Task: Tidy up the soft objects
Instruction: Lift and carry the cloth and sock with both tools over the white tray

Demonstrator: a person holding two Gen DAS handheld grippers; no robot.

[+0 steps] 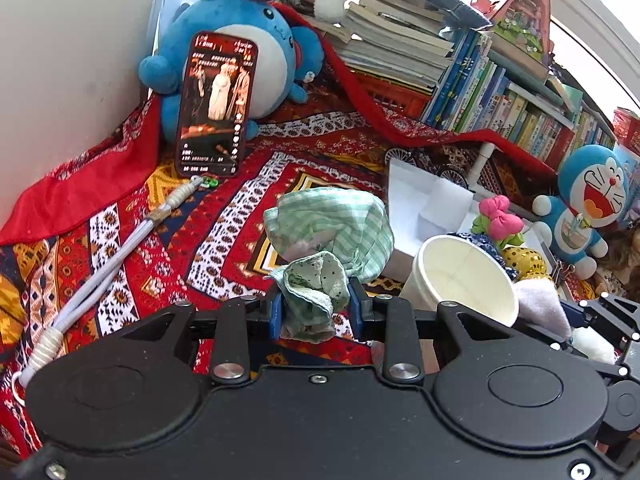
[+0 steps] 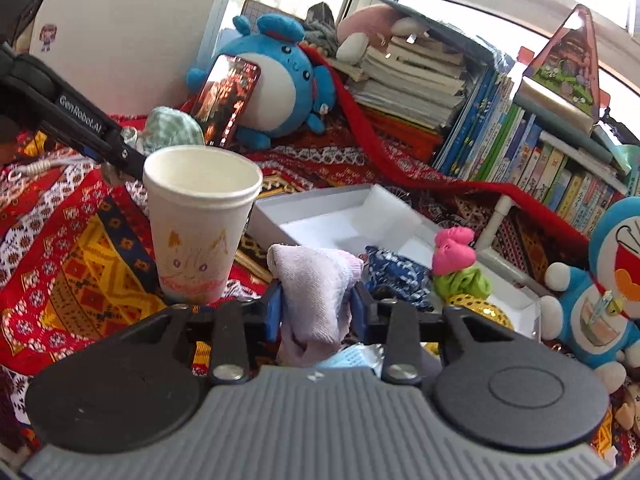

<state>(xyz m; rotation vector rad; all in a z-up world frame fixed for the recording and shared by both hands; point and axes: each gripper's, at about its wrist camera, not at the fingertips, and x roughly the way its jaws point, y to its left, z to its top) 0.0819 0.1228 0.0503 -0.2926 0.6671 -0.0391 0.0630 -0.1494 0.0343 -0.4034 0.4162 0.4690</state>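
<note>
The left gripper (image 1: 316, 312) pinches a crumpled green checked cloth (image 1: 332, 232); the right gripper (image 2: 316, 312) is clamped on a pale lilac knitted sock (image 2: 314, 280). Both bundles hang loose, seemingly held by an edge, so a swing could topple the tall white paper cup (image 2: 200, 220) nearby.

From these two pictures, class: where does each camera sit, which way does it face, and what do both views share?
Left wrist: on the left hand-held gripper, facing the green cloth it clamps; no hand shows.
Right wrist: on the right hand-held gripper, facing the pale sock it clamps; the left hand-held gripper enters at left.
Shared: paper cup, blue plush, phone.
</note>
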